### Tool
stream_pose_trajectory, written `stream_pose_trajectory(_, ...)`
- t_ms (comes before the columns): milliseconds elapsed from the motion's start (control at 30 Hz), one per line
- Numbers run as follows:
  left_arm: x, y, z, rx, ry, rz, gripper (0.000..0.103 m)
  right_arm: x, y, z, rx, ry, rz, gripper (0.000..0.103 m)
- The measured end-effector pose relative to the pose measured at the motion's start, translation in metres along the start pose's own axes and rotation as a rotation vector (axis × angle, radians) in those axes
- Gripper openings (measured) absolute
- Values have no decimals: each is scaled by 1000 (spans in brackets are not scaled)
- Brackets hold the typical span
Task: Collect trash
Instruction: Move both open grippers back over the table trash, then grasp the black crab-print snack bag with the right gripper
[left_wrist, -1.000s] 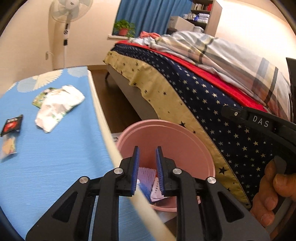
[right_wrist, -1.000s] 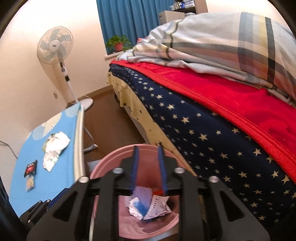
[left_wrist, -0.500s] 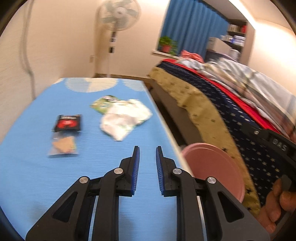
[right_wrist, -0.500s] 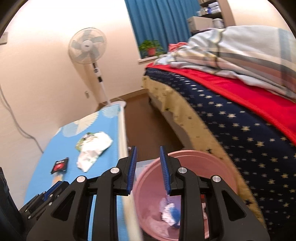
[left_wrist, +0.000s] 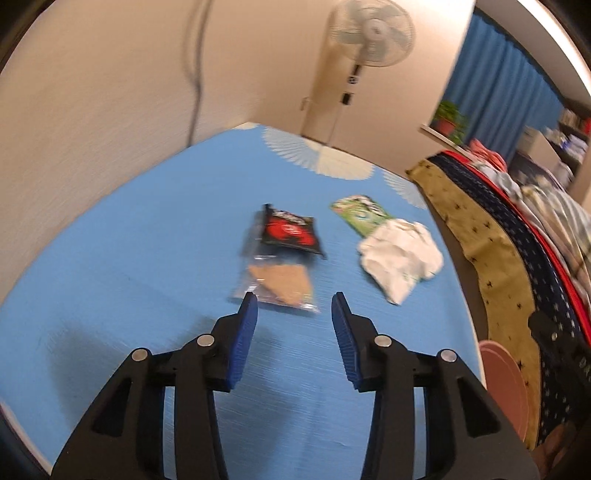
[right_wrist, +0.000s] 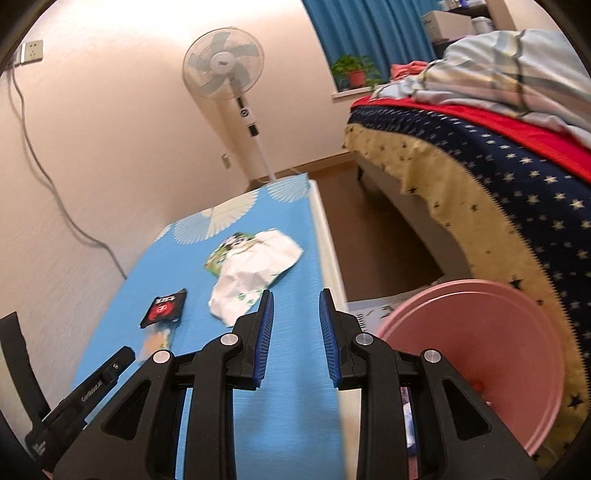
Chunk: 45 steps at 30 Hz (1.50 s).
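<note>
Left gripper (left_wrist: 294, 308): jaws opening, nothing between the blue pads, tips poised just short of the clear snack packet (left_wrist: 277, 284). Right gripper (right_wrist: 295, 314): jaws apart by a moderate gap, empty, over the near right part of the blue tabletop (right_wrist: 291, 413).

Trash on the table, left to right in the left wrist view: clear packet with a tan wedge inside; black-and-red wrapper (left_wrist: 290, 232) overlapping its far end; green-printed wrapper (left_wrist: 357, 211); crumpled white paper (left_wrist: 400, 254) touching that green wrapper. Pink bin (right_wrist: 476, 354) stands on the floor between table and bed (right_wrist: 517, 177); some scraps show inside it.

Step in hand, as judged: reach for the next pieces. Next move calls for lowering the left tips over the flat packet's near edge and pinching; right gripper is nearer the white paper.

Pose: both grippers angled downward toward the table, left beside right.
</note>
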<state>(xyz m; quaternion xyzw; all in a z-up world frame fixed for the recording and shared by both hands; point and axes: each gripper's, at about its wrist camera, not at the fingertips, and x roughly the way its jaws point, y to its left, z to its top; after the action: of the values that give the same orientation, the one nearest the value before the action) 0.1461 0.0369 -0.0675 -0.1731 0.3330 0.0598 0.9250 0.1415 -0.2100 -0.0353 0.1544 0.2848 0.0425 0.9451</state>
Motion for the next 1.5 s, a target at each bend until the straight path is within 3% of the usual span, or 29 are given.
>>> stream_pose_trajectory(300, 31, 35, 5, -179, 66, -32, 42, 23, 17, -6, -28, 29, 65, 27)
stream_pose_trajectory(633, 51, 35, 8, -248, 80, -56, 41, 53, 36, 19, -78, 57, 105, 27)
stream_pose_trajectory(700, 53, 36, 7, -262, 81, -56, 41, 63, 44, 29, -107, 59, 106, 32)
stream_pose_trajectory(733, 53, 37, 8, -267, 78, -55, 41, 72, 49, 37, -127, 63, 108, 40)
stream_pose_trajectory(867, 56, 39, 11, -273, 76, -42, 20, 106, 63, 63, -190, 91, 109, 58)
stream_pose_trajectory(933, 56, 40, 11, -276, 74, -36, 11, 122, 68, 73, -219, 98, 97, 61)
stream_pose_trajectory(1067, 54, 41, 13, -275, 56, -26, 8, 157, 82, 84, -281, 154, 98, 66)
stream_pose_trajectory(1167, 48, 37, 17, -251, 24, -11, 6, 165, 101, 80, -290, 189, 156, 66)
stream_pose_trajectory(1367, 32, 39, 23, -231, -46, 33, 2, 164, 134, 42, -268, 293, 304, 66)
stream_pose_trajectory(1500, 19, 47, 27, -240, -89, 77, 1, 169, 146, 22, -266, 340, 318, 66)
